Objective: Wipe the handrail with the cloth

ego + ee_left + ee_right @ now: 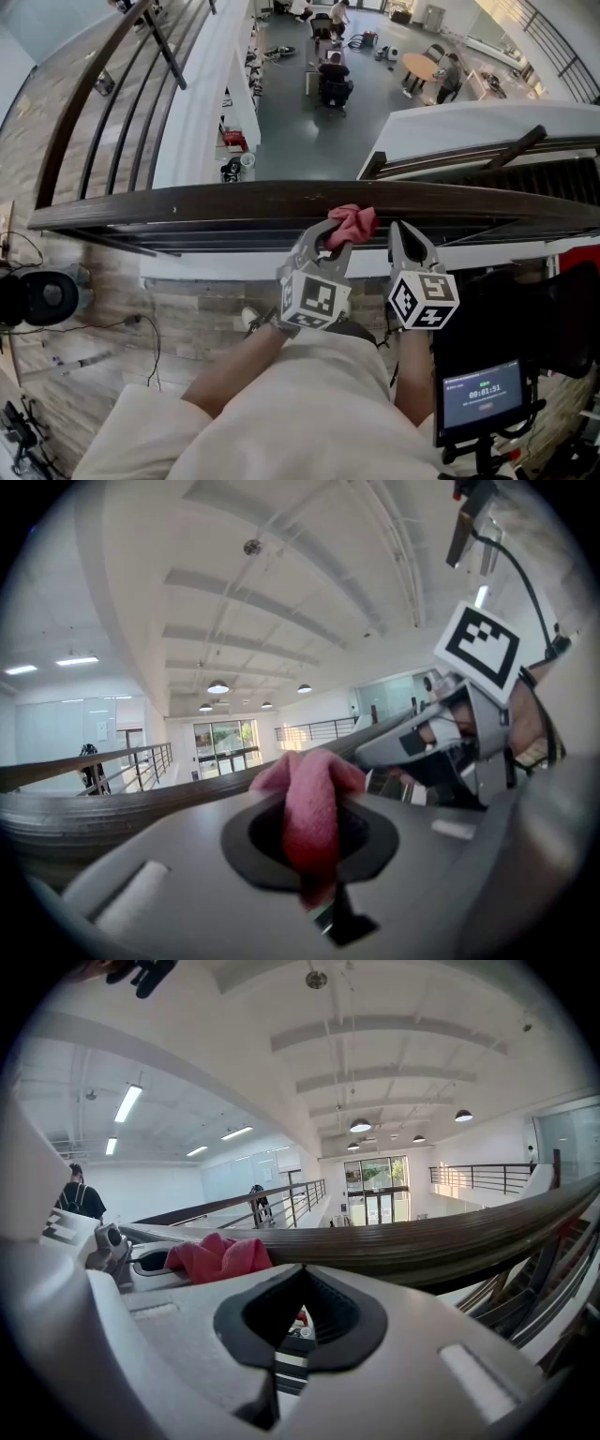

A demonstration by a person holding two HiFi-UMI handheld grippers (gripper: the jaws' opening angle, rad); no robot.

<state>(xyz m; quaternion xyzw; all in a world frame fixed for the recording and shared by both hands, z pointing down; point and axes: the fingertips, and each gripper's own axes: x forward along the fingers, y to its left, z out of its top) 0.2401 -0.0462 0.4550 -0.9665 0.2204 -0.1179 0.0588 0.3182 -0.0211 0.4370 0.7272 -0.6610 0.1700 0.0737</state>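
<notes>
A dark wooden handrail (pixel 187 202) runs left to right across the head view, above an atrium. My left gripper (pixel 328 234) is shut on a crumpled pink-red cloth (pixel 353 223), and the cloth rests against the near side of the rail. In the left gripper view the cloth (pixel 314 803) bulges out from between the jaws, with the handrail (pixel 112 808) just beyond. My right gripper (pixel 405 234) is shut and empty, right of the cloth and close under the rail. In the right gripper view the cloth (pixel 217 1258) lies to the left and the handrail (pixel 450 1237) crosses ahead.
Below the rail are dark metal balusters (pixel 281 236) and a long drop to a lower floor with desks and seated people (pixel 333 75). A tripod-mounted screen (pixel 483 394) stands at my right. A black camera device (pixel 37 295) and cables sit at my left on the wood floor.
</notes>
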